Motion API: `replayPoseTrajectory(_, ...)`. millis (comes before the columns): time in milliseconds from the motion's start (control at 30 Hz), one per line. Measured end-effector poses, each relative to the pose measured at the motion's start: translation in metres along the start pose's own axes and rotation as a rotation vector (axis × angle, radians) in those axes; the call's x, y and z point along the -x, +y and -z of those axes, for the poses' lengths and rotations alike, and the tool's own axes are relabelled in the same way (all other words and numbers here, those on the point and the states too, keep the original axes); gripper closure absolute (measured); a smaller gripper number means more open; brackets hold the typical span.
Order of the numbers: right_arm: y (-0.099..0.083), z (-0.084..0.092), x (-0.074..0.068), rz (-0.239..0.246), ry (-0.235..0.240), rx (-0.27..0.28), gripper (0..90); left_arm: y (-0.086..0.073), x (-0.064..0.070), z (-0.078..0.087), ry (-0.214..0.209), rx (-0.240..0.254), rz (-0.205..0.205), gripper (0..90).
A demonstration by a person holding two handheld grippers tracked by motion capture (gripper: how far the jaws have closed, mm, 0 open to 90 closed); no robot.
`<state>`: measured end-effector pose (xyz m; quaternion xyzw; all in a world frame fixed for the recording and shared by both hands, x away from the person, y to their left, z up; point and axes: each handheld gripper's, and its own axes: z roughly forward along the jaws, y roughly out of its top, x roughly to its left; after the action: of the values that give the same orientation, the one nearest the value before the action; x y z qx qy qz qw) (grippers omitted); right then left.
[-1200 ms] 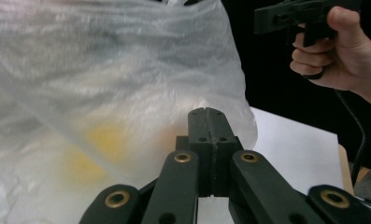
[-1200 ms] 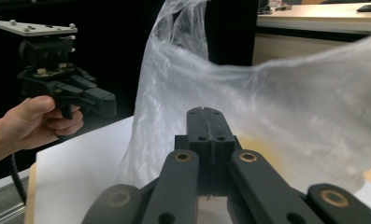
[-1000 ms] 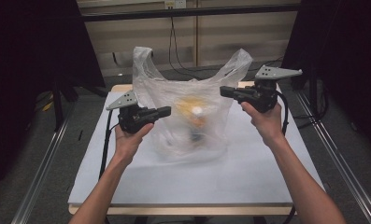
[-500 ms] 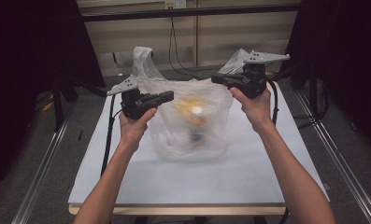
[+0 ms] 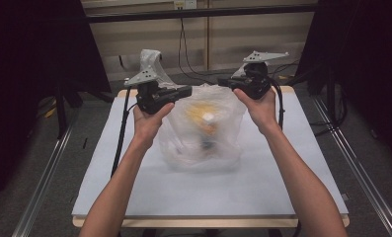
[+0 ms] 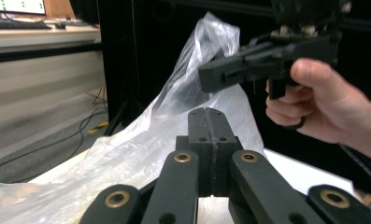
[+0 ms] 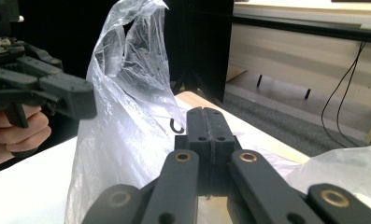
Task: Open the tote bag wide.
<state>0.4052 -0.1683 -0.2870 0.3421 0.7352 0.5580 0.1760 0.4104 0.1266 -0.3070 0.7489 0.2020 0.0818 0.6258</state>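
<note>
A clear plastic bag stands in the middle of the white table, with something yellow and white blurred inside it; what it is cannot be told. The left tool, held in the person's left hand, sits at the bag's upper left, and one bag handle rises behind it. In the left gripper view its jaws are pressed together with nothing visible between them. The right tool, held in the right hand, is at the bag's upper right. In the right gripper view its jaws also meet flush, with the bag's handle loop standing just beyond them.
</note>
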Motion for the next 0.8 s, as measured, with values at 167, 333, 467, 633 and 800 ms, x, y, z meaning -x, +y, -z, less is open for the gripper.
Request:
replayPoseTrajectory(167, -0.015, -0.006, 0.0, 0.005, -0.002, -0.057, 90.0, -0.018, 0.003, -0.012, -0.005, -0.068, -0.01, 90.0)
replayPoseTrajectory(333, -0.04, -0.011, -0.005, 0.005, 0.028, -0.102, 90.0, -0.041, 0.005, -0.023, -0.018, -0.125, -0.009, 90.0)
replayPoseTrajectory(467, -0.056, -0.012, -0.013, 0.015, 0.028, -0.109, 90.0, -0.052, 0.007, -0.024, -0.014, -0.137, 0.009, 90.0)
replayPoseTrajectory(633, -0.069, -0.011, -0.013, 0.002, 0.044, -0.119, 90.0, -0.066, 0.007, -0.024, -0.024, -0.151, 0.016, 90.0)
replayPoseTrajectory(800, -0.081, -0.012, -0.016, 0.008, 0.038, -0.123, 90.0, -0.075, 0.006, -0.026, -0.025, -0.183, 0.014, 90.0)
